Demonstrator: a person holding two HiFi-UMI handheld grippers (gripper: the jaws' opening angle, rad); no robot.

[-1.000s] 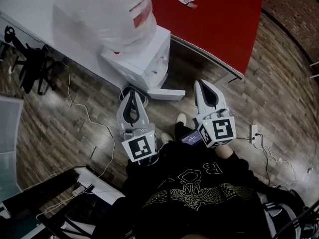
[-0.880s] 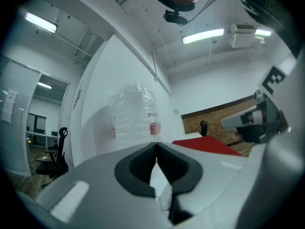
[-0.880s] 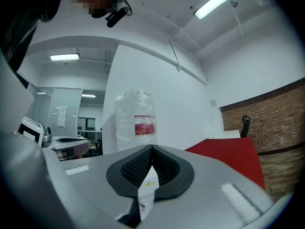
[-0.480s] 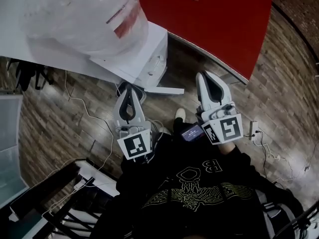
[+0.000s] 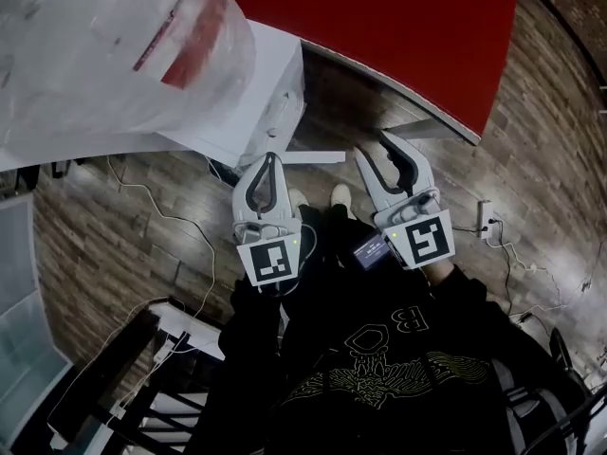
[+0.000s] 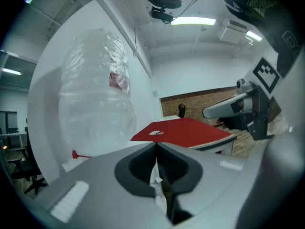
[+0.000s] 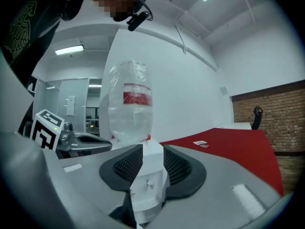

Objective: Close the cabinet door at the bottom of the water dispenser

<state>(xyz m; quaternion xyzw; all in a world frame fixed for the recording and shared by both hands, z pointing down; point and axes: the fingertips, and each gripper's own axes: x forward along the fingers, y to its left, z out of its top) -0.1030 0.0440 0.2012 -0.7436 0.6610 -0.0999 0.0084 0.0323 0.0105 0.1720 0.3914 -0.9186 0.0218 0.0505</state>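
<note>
Nearest to me, the person's black sweatshirt (image 5: 379, 368) hung soft and creased, with a pale print on its chest. From it reached two claws of hard grey plastic, each with a marker cube at its back. The left gripper (image 5: 272, 158) had its ribbed black pads pressed together on nothing. The right gripper (image 5: 372, 144) had just been opening and its jaws stood moderately apart, gripping nothing. The dispenser only showed through the gap, farther off.

Just past the claw tips, the cabinet door (image 5: 318, 157) stood ajar, low on the water dispenser (image 5: 275, 93). It was a thin, flat white panel swung out from the boxy white body, seen edge-on from above, between the two claws. A big bottle (image 5: 114, 45) of clear, crinkled plastic with a red label sat on top of the dispenser.

Beyond it, a smooth red table (image 5: 408, 36) with a pale curved edge came close on the dispenser's right. That left only a narrow strip of plank floor (image 5: 541, 150) by the door. The floor lay open farther right, apart from a socket strip (image 5: 486, 226), while thin cables (image 5: 156, 207) trailed across the boards on the left.
</note>
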